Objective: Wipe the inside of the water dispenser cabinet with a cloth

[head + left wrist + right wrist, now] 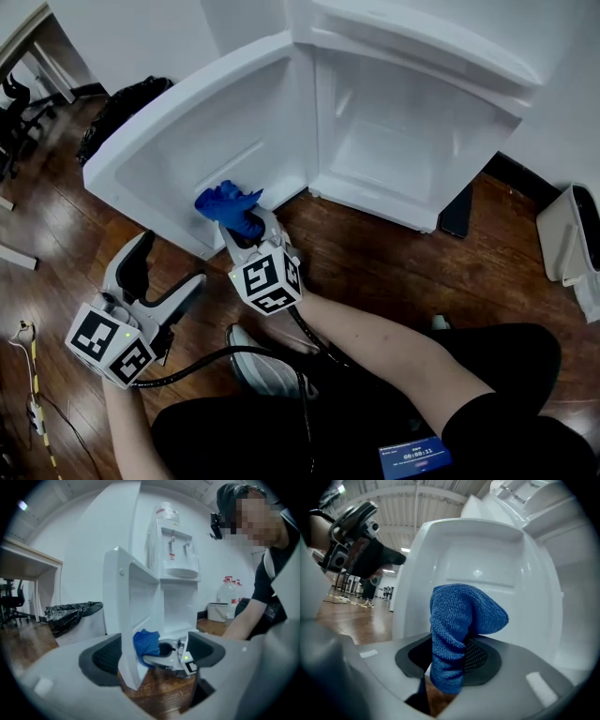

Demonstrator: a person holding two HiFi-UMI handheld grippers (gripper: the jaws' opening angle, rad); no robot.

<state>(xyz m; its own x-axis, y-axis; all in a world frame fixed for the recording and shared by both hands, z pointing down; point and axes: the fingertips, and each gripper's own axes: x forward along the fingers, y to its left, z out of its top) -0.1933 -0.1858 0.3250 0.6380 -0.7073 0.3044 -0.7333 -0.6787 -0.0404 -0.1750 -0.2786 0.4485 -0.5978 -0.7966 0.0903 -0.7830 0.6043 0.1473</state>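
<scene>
Dark wooden floor (394,258) runs under a white water dispenser whose lower cabinet (403,141) stands open, its door (178,131) swung out to the left. A person sits on the floor in front of it with a gripper in each hand. The right gripper (246,225) is clamped on a blue cloth (228,202): the cloth is pinched between the two pads and bunches up beyond the fingertips. It lies against the door's inner face, low down and close to the bottom edge, outside the cabinet's own compartment. The left gripper (169,264) hangs over the floor to the left of the right one, just in front of the door's outer corner, its jaws wide apart with nothing between them. A black bin bag (117,112) sits behind the door
</scene>
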